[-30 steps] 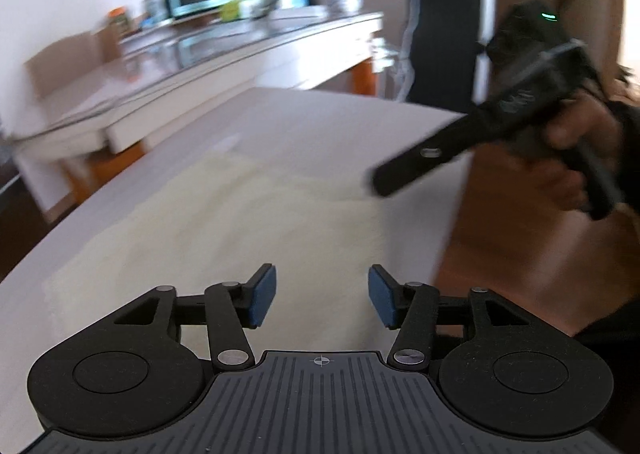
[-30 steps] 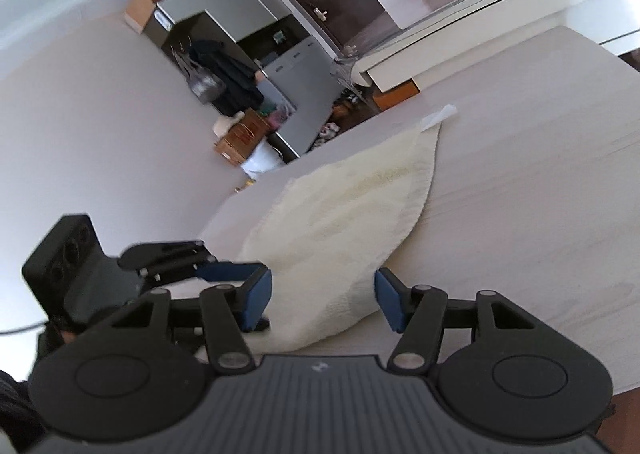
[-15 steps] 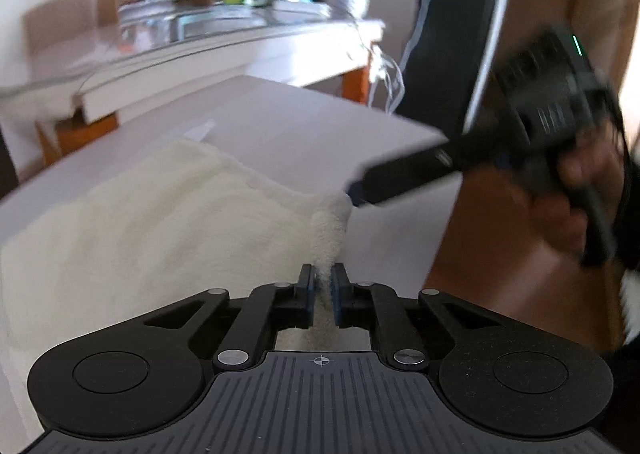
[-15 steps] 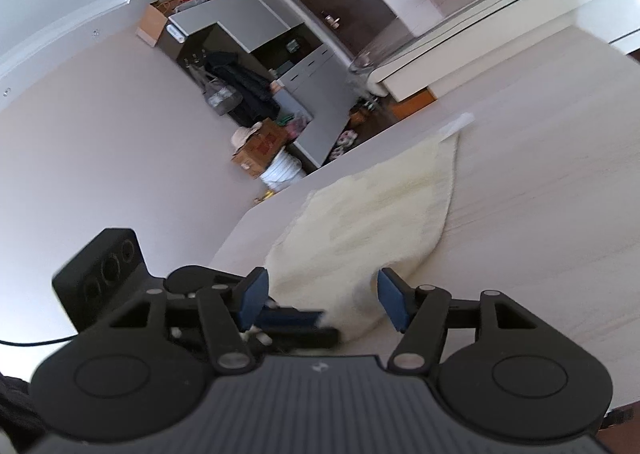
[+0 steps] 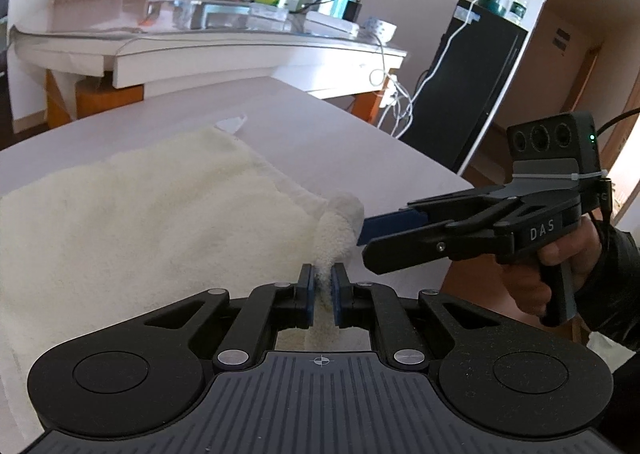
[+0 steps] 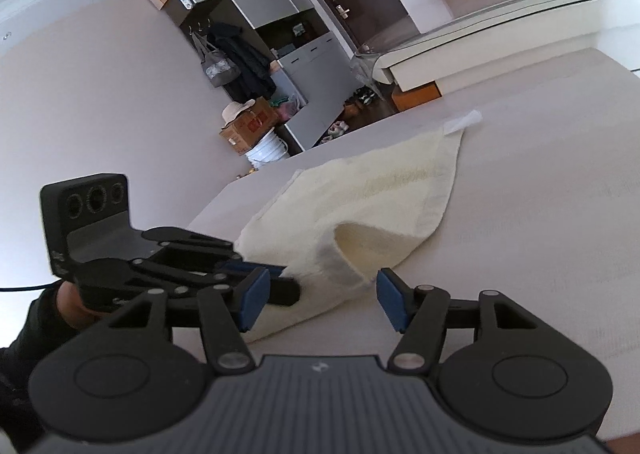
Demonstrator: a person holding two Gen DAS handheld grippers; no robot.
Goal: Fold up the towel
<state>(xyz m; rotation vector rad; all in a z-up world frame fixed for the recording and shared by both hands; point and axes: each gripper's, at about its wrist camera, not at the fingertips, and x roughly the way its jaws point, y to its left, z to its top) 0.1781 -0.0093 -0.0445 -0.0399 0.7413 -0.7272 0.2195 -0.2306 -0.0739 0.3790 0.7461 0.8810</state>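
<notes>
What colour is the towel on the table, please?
Cream white towel; it shows best in the left wrist view.

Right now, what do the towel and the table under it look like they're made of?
Towel: soft cream terry cloth, probably cotton; its surface is fuzzy and its pinched corner slumps. Table: pale, matte, faint wood grain, perhaps laminate or painted wood; the look leaves that open.

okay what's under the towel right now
The towel lies on the pale table, bare beyond its edges. The left gripper pinches up the near edge; the raised fold shows only towel inside. Anything beneath the flat part is covered.
</notes>
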